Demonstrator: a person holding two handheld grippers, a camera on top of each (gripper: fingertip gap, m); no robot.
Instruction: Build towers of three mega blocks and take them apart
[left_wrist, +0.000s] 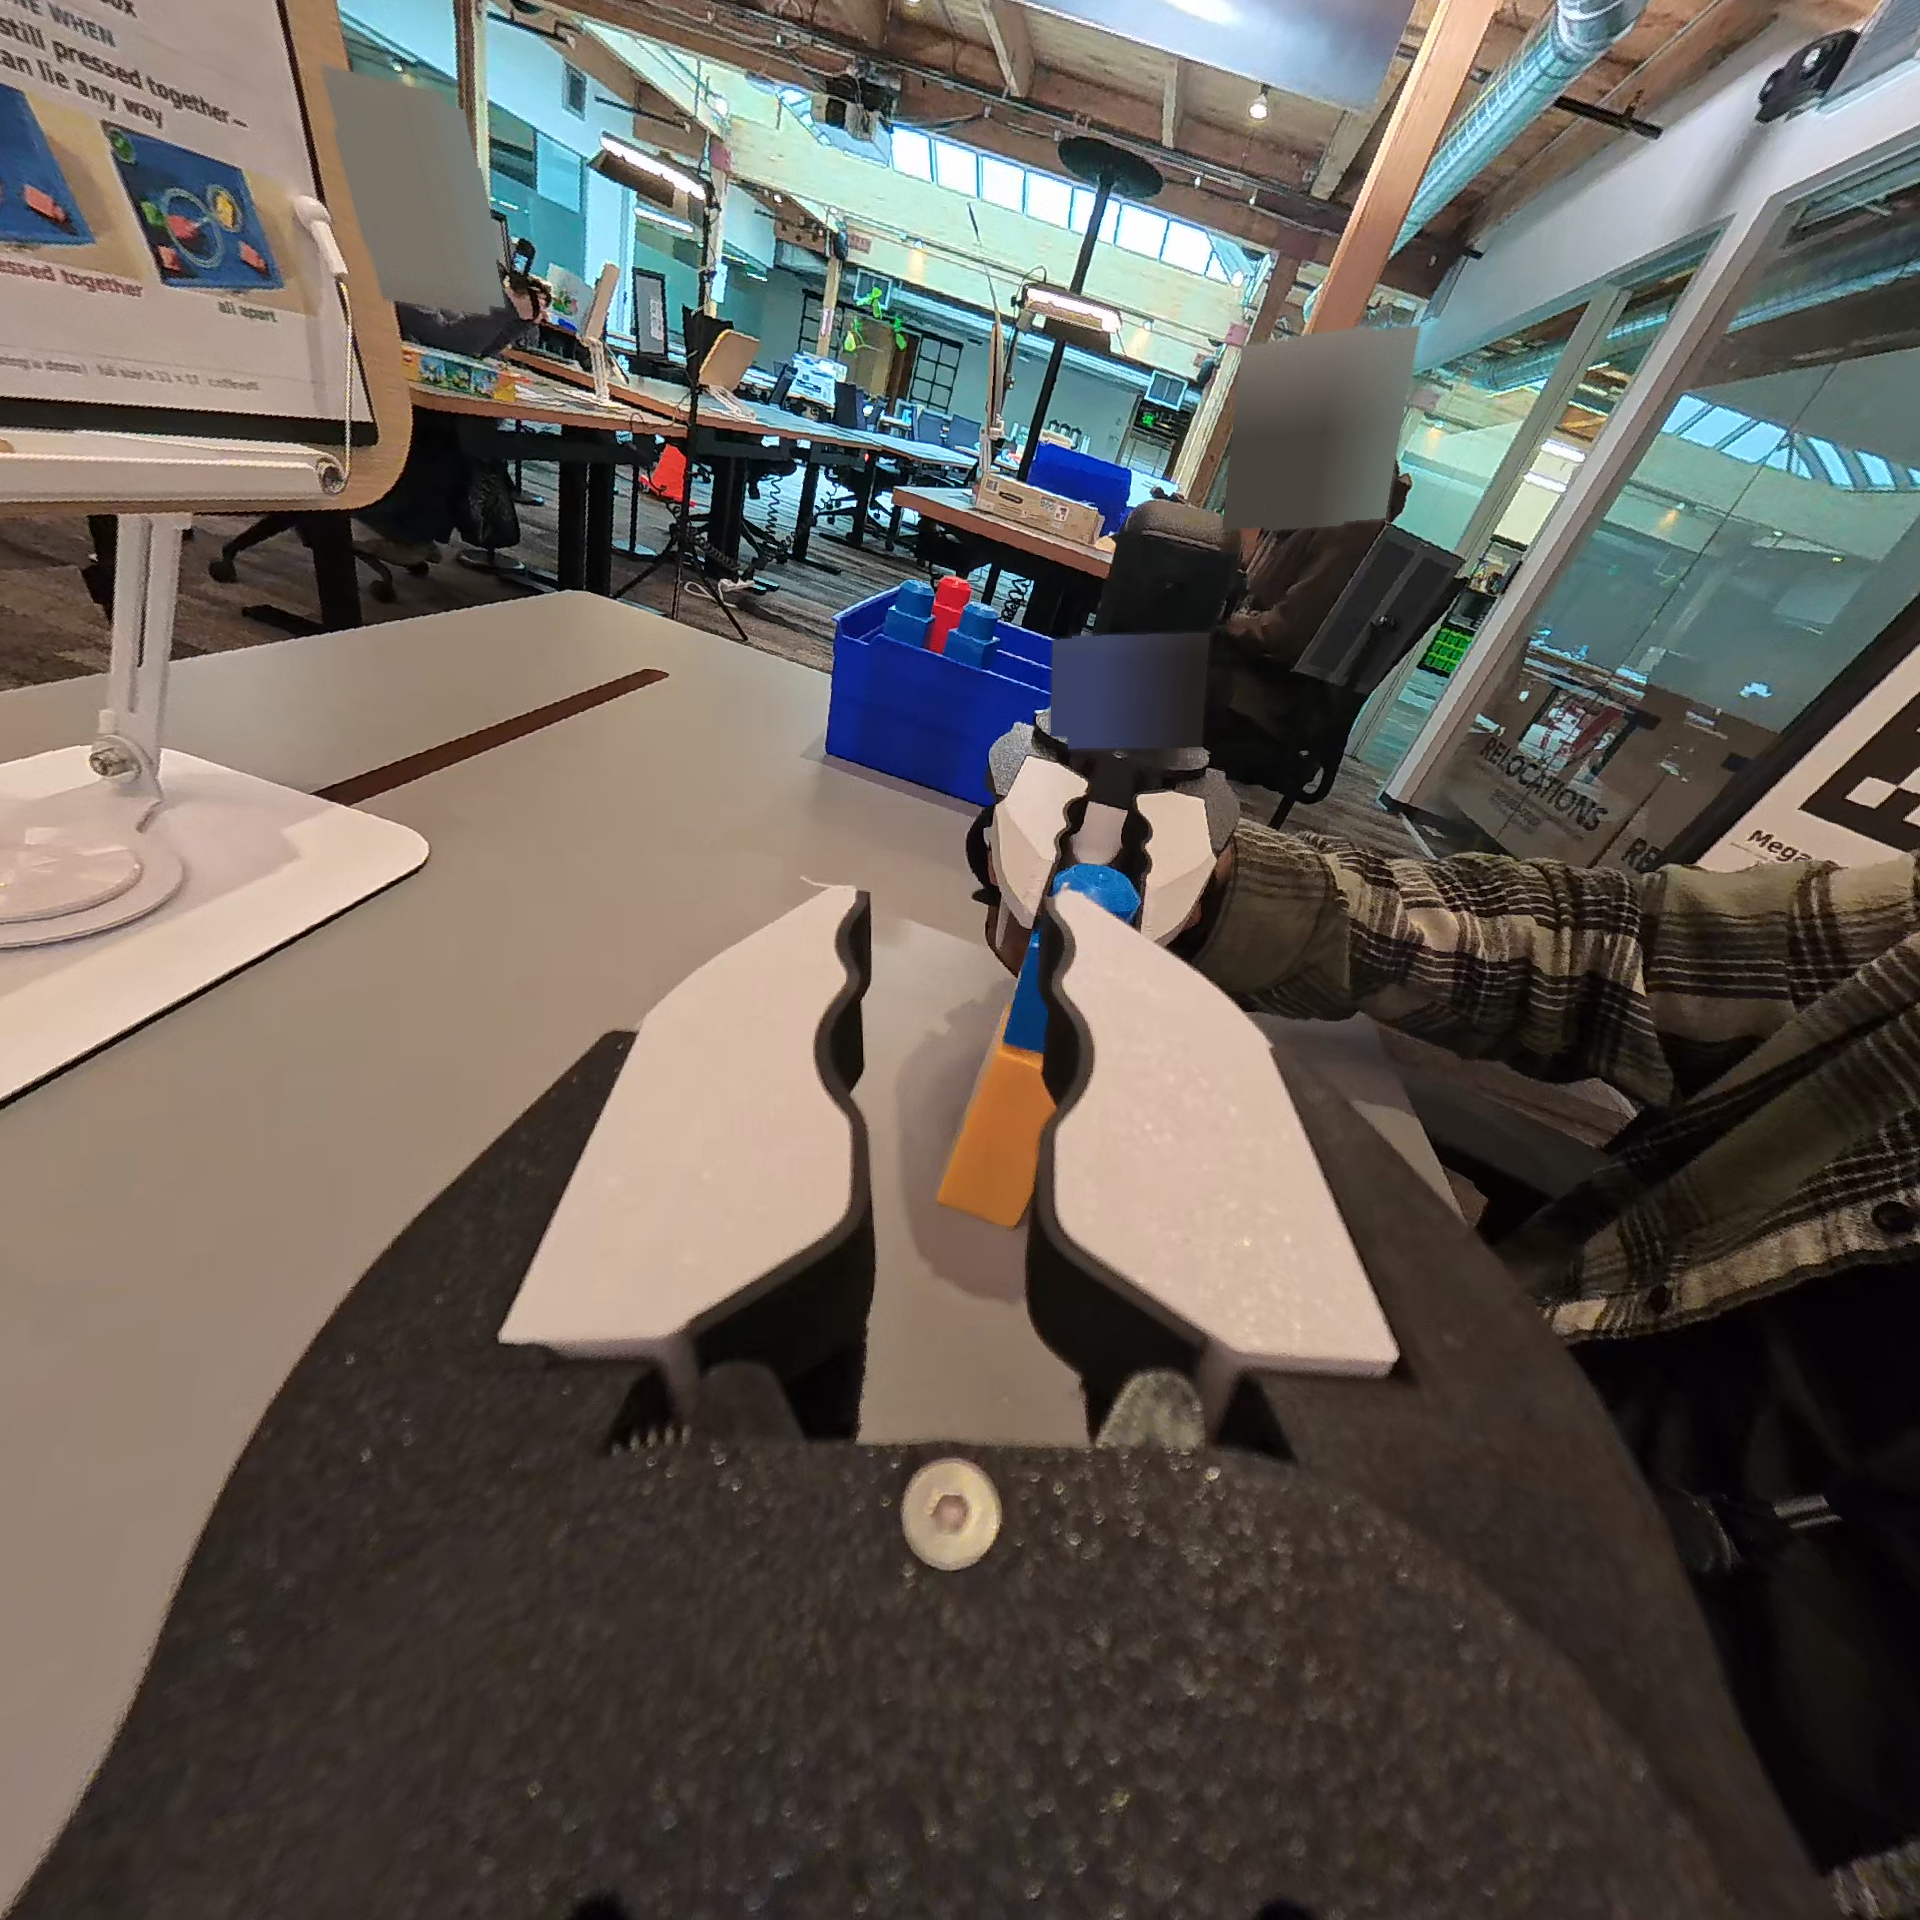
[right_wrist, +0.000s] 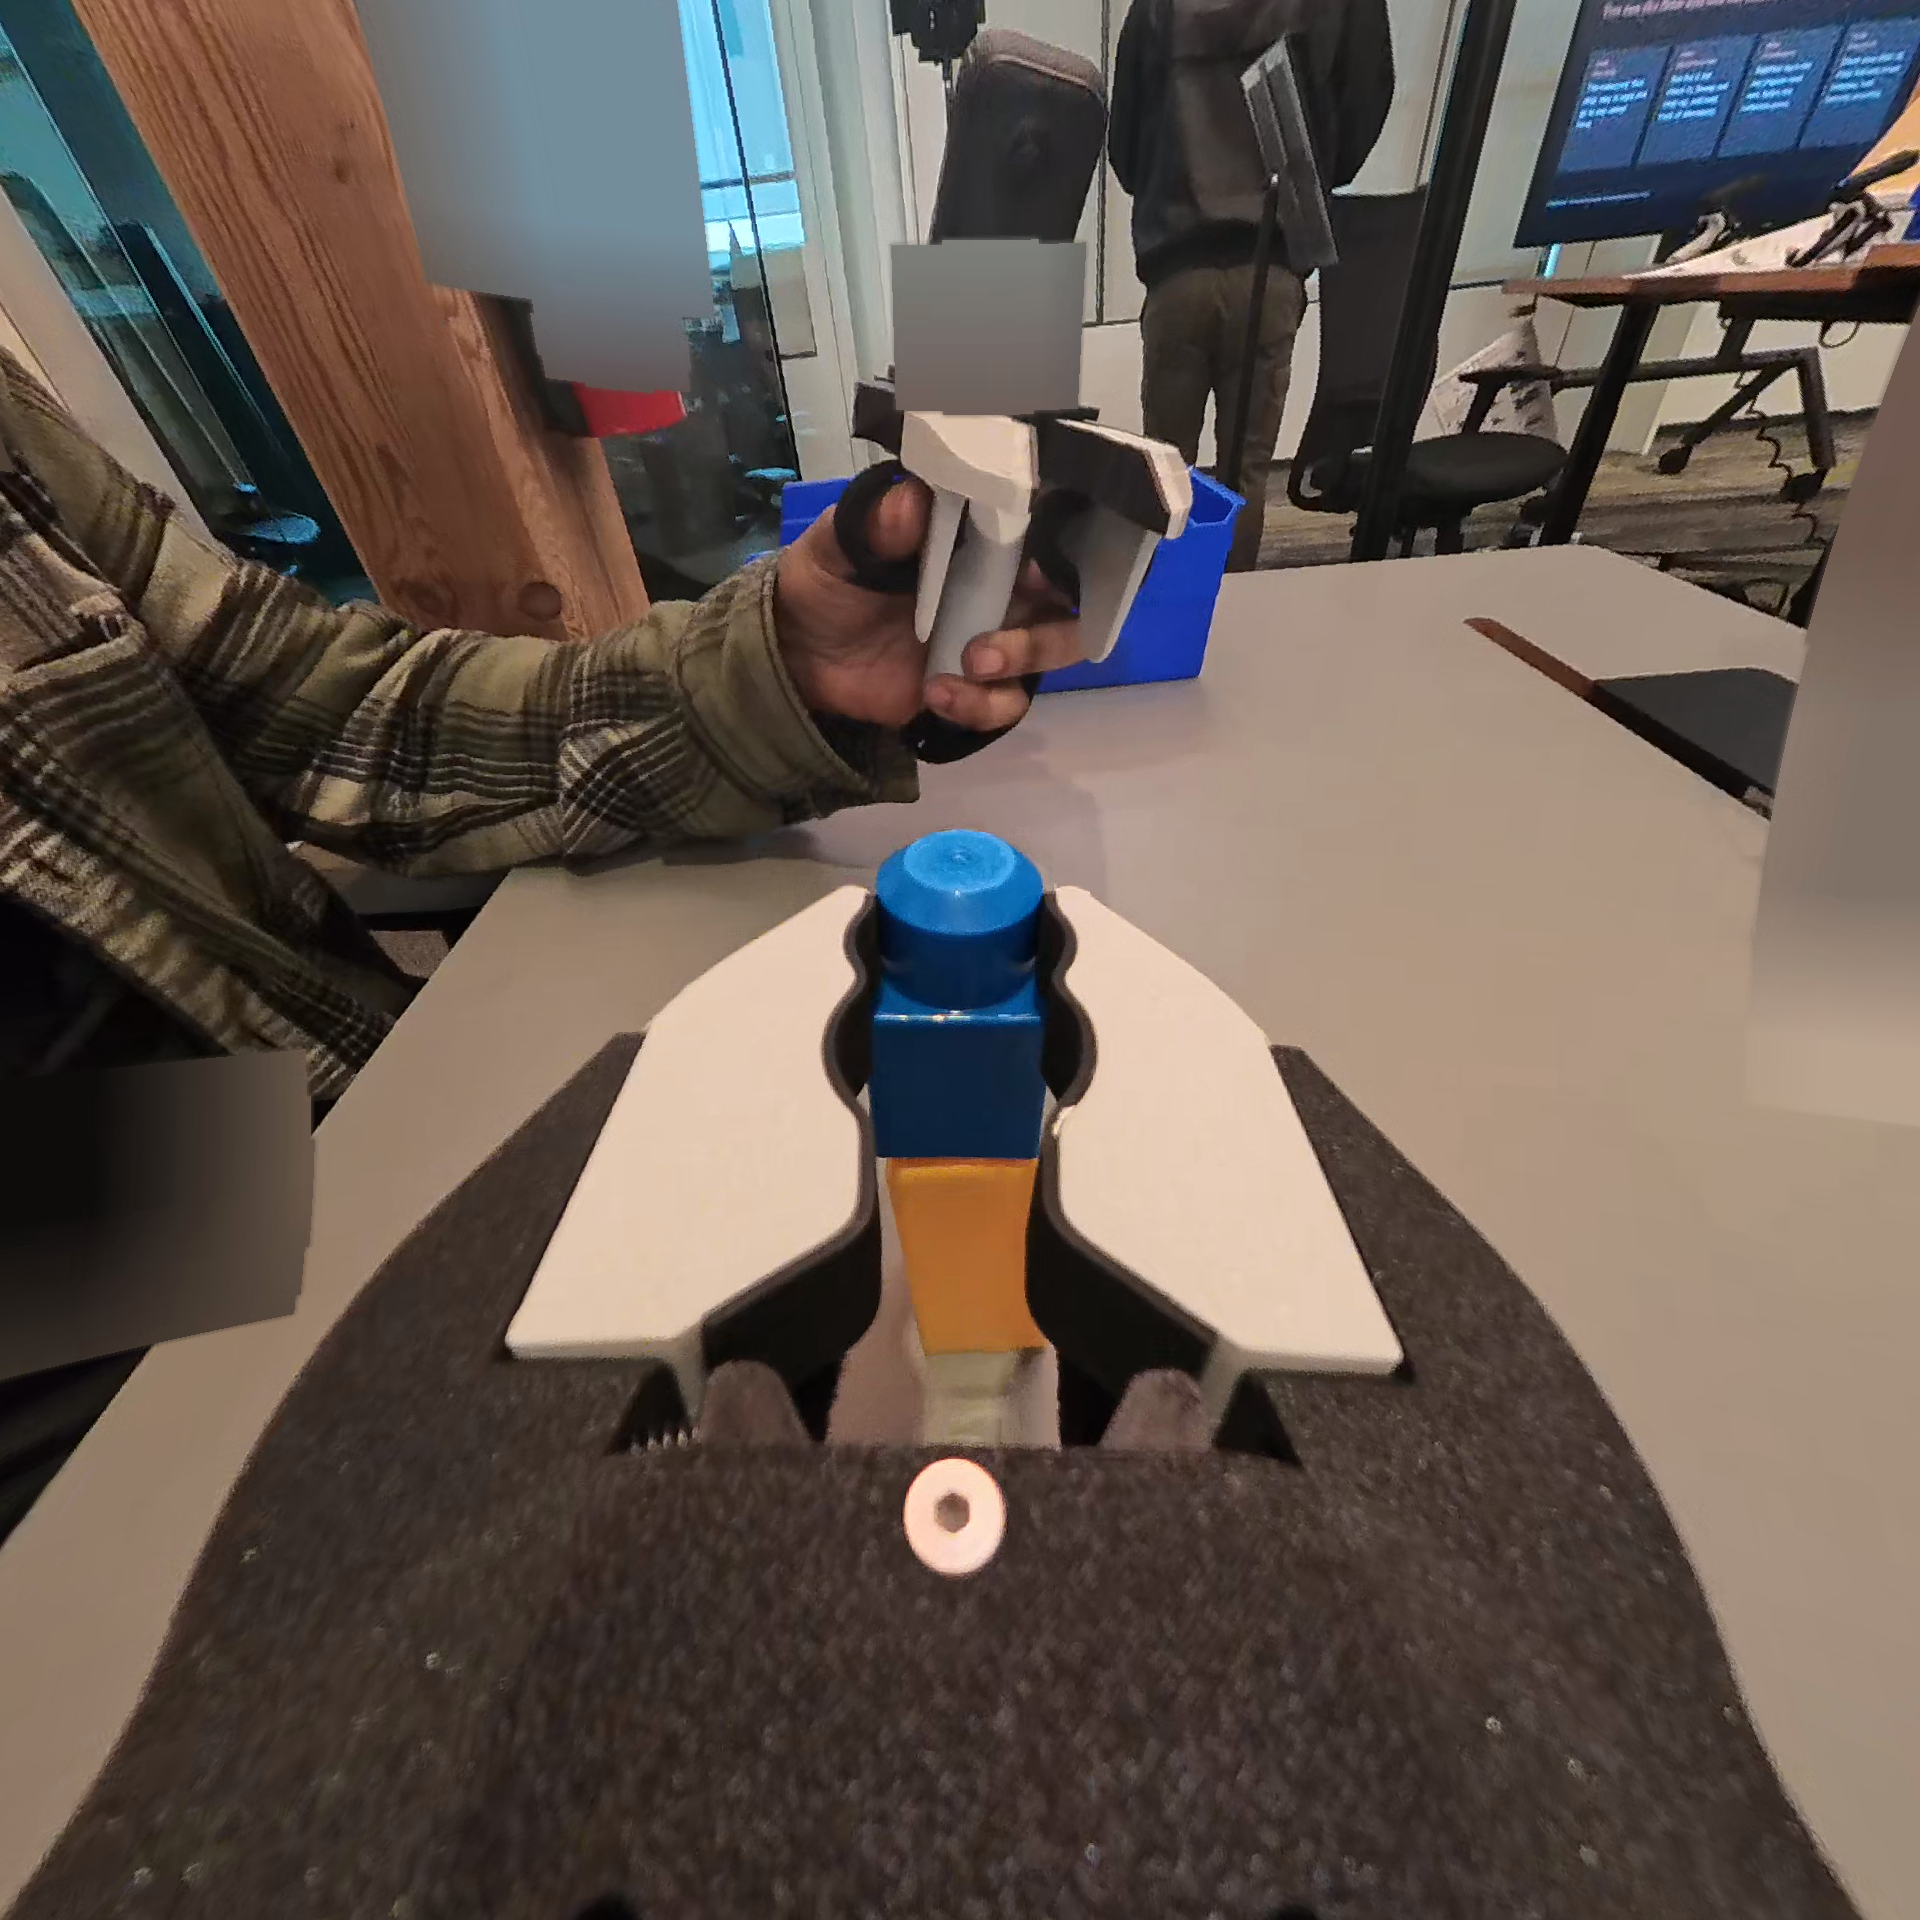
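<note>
Grey and matte, the counter (right_wrist: 1351, 831) stretches into an open workshop with timber posts and glass partitions. A two-block stack is held above it: a blue block (right_wrist: 956, 1070) with its round stud forward, pressed onto an orange block (right_wrist: 961, 1247). The stack is clamped at the blue block between the fingers of the right tool (right_wrist: 958, 914), which are closed against its sides. Beyond the stack, the left tool (right_wrist: 1023, 613) is held parted and empty, clear of the stud. Behind the left tool a blue bin (left_wrist: 925, 696) holding more blocks stands on the counter.

The blocks are judged light, rigid, smooth hollow plastic; a grip across flat sides is advised, since the stud is rounded and slippery. Printed signs and a screen are present but are not transcribed.
</note>
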